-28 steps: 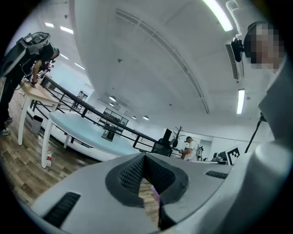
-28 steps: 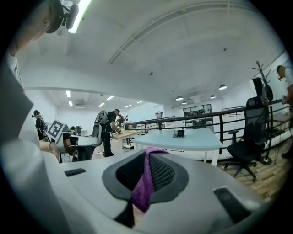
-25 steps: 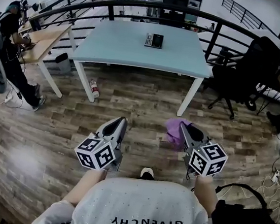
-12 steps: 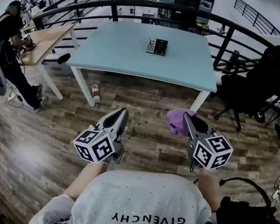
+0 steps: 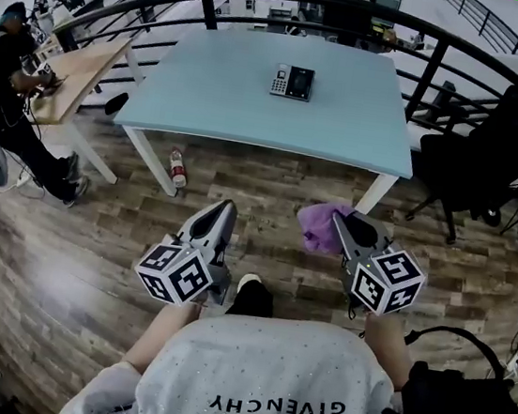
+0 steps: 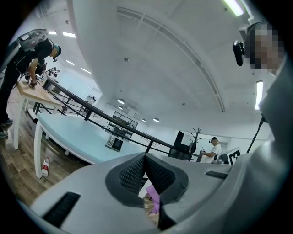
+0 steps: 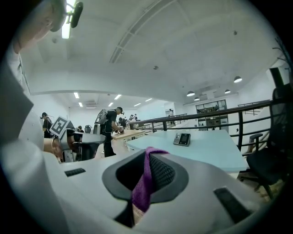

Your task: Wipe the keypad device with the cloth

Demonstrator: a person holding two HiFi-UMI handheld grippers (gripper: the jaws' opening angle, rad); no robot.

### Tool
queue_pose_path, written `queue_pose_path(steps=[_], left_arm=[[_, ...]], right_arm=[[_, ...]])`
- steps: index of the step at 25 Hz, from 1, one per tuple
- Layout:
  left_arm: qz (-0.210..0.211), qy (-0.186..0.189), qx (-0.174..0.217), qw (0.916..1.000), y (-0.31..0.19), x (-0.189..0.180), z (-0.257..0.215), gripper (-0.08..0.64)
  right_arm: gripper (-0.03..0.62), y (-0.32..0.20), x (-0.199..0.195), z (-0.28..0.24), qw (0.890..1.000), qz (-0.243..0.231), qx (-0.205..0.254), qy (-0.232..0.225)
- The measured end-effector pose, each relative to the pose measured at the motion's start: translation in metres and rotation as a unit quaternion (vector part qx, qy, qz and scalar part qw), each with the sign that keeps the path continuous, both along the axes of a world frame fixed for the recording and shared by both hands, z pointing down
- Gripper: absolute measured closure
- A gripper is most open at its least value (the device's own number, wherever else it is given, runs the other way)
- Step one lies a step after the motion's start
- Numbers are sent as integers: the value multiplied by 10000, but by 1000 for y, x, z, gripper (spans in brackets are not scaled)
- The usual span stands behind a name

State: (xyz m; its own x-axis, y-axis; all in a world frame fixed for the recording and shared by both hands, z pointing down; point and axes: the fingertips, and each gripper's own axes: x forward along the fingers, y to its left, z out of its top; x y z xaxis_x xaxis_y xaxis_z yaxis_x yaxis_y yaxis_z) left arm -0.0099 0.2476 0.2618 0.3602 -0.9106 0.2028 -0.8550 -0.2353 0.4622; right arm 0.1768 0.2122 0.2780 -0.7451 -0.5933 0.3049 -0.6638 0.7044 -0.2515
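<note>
The keypad device [image 5: 292, 81] lies on the far middle of a pale blue table [image 5: 216, 101], well ahead of both grippers. My right gripper [image 5: 338, 220] is shut on a purple cloth [image 5: 321, 227], held over the wooden floor short of the table. In the right gripper view the cloth [image 7: 143, 182] hangs pinched between the jaws, with the keypad device [image 7: 184, 139] beyond. My left gripper [image 5: 228, 209] is shut with nothing in it, level with the right one. The left gripper view shows the device [image 6: 113, 143] on the table [image 6: 78, 137] and a strip of the cloth [image 6: 154, 199] below its jaws.
A small bottle [image 5: 177, 167] lies on the floor by the table's front left leg. A black office chair [image 5: 482, 150] stands right of the table. A wooden desk [image 5: 76, 71] with a person [image 5: 7, 92] is at left, a black railing [image 5: 267, 5] behind, a black bag [image 5: 452, 407] by my right side.
The view has moved forward, so the table and keypad device look nearer. Both grippers keep their pose, the right still holding the cloth. A shoe now shows between them.
</note>
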Motion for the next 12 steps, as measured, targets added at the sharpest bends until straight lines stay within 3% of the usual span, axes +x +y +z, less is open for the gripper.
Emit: queue_pose_path(steps=[4, 9, 12], left_arm=[[104, -23, -38, 9999, -31, -2, 16, 560], [176, -64, -65, 9998, -106, -21, 46, 560], [307, 73, 167, 9994, -143, -37, 69, 560]], right_arm=[[566, -30, -4, 20, 9999, 37, -165, -9], [566, -101, -18, 54, 9996, 162, -224, -6], [566, -132, -35, 79, 9997, 196, -96, -94]])
